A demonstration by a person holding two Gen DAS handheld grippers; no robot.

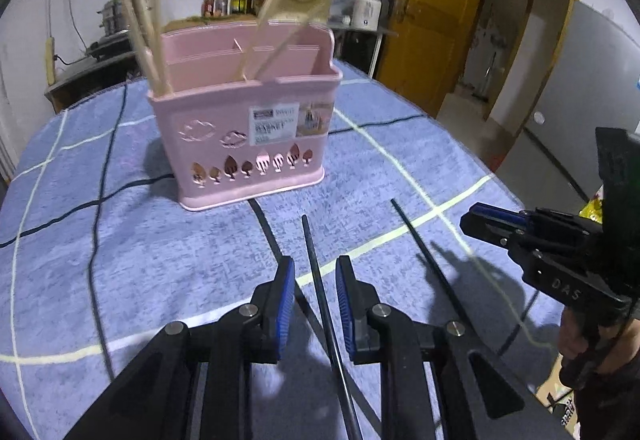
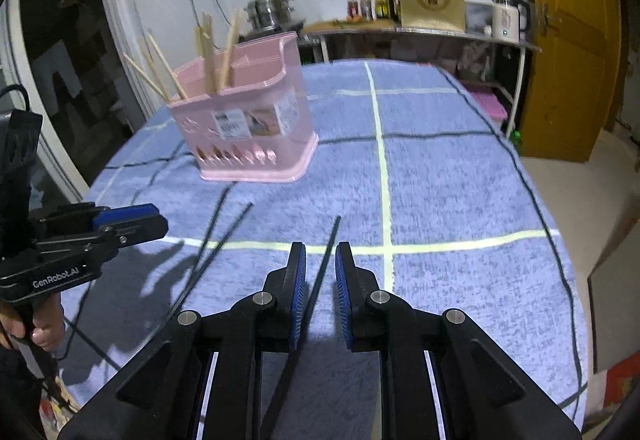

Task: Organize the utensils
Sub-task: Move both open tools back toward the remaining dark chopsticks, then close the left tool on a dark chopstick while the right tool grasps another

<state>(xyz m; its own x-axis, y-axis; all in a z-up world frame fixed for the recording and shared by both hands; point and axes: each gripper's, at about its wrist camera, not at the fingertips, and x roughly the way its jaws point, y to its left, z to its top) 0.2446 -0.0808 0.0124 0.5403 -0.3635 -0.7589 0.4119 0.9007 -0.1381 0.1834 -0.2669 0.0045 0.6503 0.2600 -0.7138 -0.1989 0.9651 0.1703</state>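
Pink moulded plastic forms the utensil basket [image 1: 244, 128], rectangular, divided into compartments, with leaf-shaped cut-outs along its base; it is set upright on the blue terry tablecloth [image 1: 120, 260], which is crossed by pale and dark grid lines. Pale wooden chopsticks [image 1: 146, 36] are stood tilted in its compartments. Two slim black chopsticks lie on the cloth in front of it. One black chopstick [image 1: 320, 288] is seen between the ribbed blue pads of the left gripper [image 1: 315, 280], whose jaws are parted and not pressing. The other chopstick [image 2: 324, 260] is likewise framed by the unclenched right gripper [image 2: 320, 268].
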